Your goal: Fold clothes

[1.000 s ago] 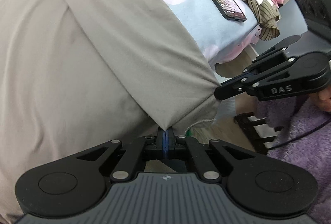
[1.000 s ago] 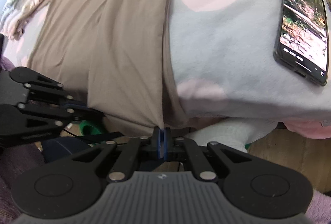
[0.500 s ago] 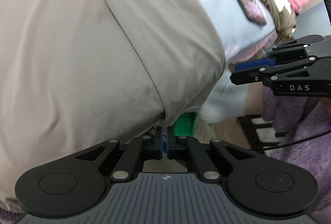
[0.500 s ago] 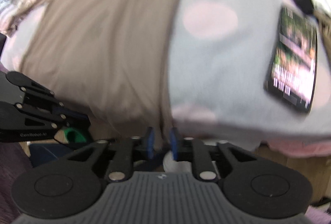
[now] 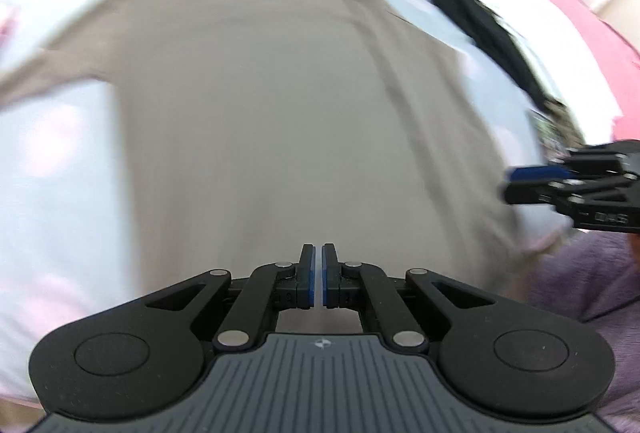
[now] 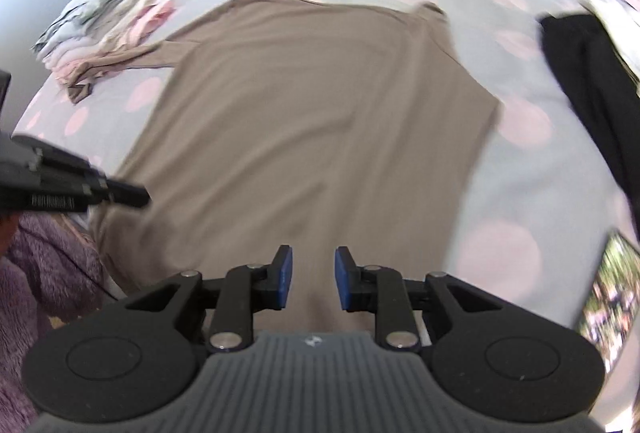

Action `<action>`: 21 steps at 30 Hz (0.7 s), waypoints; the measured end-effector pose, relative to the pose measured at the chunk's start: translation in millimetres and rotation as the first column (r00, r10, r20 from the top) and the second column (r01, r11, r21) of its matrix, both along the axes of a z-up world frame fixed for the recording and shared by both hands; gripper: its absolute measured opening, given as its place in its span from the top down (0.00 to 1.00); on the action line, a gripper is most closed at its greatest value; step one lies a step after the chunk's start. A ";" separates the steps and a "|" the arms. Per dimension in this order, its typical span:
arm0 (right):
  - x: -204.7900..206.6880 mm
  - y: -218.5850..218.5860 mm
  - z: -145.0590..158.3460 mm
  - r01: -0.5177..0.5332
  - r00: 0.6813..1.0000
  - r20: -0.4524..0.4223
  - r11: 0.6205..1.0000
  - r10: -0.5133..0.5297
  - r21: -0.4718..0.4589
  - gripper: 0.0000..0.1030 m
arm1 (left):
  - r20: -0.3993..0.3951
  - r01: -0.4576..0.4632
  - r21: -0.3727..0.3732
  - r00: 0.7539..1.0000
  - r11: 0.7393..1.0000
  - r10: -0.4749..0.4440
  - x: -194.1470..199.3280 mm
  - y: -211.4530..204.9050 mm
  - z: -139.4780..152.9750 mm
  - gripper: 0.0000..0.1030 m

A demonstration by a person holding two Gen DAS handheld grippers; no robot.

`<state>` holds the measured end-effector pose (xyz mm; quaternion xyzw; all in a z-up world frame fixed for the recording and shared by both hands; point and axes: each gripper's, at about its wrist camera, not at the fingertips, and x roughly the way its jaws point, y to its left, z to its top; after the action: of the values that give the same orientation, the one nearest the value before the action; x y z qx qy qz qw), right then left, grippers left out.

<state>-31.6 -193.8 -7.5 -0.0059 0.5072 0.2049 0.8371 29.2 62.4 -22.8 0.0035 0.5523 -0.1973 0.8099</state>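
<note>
Pale blue bedding dotted with pink (image 6: 520, 201) covered the bed where a taupe long-sleeved top (image 6: 304, 121) lay spread flat, one sleeve reaching far left toward a stack of folded pastel clothes (image 6: 108, 21). A second earlier both tools had pinched the top's near hem over the bed's edge; now both had let go and lifted clear, which suggested the smoothing was done and the folding could begin. The left hand-held gripper (image 5: 316, 275) showed its blue pads nearly together with nothing between them. The right hand-held gripper (image 6: 310, 279) stood narrowly parted and empty. The knit looked thin, soft and faintly creased. A black garment (image 6: 588, 81) and a phone (image 6: 608, 293) lay at right.
</note>
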 end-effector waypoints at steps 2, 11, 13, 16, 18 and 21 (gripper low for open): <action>10.7 13.8 -1.6 -0.030 1.000 0.003 1.000 0.030 0.003 0.71 | 0.029 -0.064 0.048 0.998 0.997 0.063 8.9 29.1 7.3 0.98; 60.1 65.4 -14.5 -0.109 0.994 -0.027 0.994 0.109 0.016 0.64 | 0.189 -0.420 0.153 0.901 0.895 0.391 53.3 186.2 35.6 0.86; 71.4 75.2 -19.2 -0.117 0.992 -0.034 0.993 0.118 0.019 0.63 | 0.221 -0.477 0.153 0.870 0.865 0.441 60.4 216.5 37.4 0.80; 84.5 87.3 -24.4 -0.127 0.991 -0.045 0.992 0.127 0.022 0.63 | 0.264 -0.533 0.161 0.834 0.831 0.484 72.4 256.4 32.1 0.66; 91.9 94.3 -28.1 -0.134 0.989 -0.054 0.991 0.135 0.023 0.62 | 0.286 -0.569 0.178 0.810 0.803 0.511 80.2 274.8 23.8 0.60; 101.3 102.3 -34.6 -0.142 0.987 -0.071 0.990 0.144 0.021 0.62 | 0.300 -0.595 0.217 0.795 0.774 0.528 92.0 296.5 7.6 0.56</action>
<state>69.7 -91.5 -42.1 -0.0284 0.5338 0.2684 0.8014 121.2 358.8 -15.2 -0.0176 0.4570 0.1429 0.8778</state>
